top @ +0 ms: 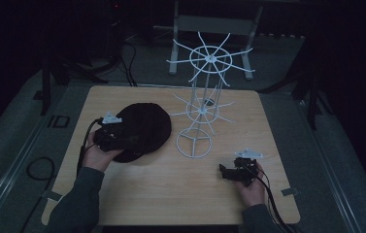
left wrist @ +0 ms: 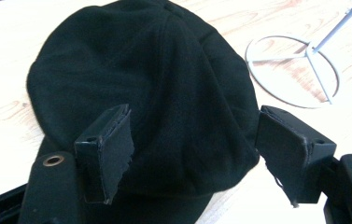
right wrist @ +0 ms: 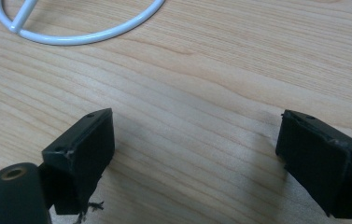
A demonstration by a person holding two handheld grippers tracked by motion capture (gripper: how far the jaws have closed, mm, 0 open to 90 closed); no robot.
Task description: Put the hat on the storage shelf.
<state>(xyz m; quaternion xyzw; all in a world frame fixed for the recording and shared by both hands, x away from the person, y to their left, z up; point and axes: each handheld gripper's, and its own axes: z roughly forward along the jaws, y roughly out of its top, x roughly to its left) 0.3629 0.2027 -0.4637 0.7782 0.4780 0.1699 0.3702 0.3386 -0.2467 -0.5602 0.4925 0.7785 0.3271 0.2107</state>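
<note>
Lying flat at left of centre in the high view, the round black fabric cap (top: 141, 128) rests crown up on the light wood-grain tabletop (top: 171, 189). In that view its long axis runs from lower left to upper right, and what looks like a brim edge points toward the lower left, under the left gripper. No brand, label or writing can be read on the cap, the stand or the table.

The left gripper (left wrist: 194, 154) stands released, jaws wide apart, one pad (left wrist: 110, 154) over the cap's near part and the other at the cap's right edge; whether either pad touches the fabric cannot be told. In the high view this gripper (top: 110, 136) sits at the cap's lower-left edge.

Just right of the cap stands the white wire display stand (top: 202, 104), its ring base (left wrist: 292, 70) on the table, beside the cap but apart from it.

The right gripper (right wrist: 194, 158) is likewise released, jaws spread over bare wood, with the ring base (right wrist: 78, 35) at the upper left of its view. In the high view it (top: 229, 171) lies at lower right, well apart from the cap.
</note>
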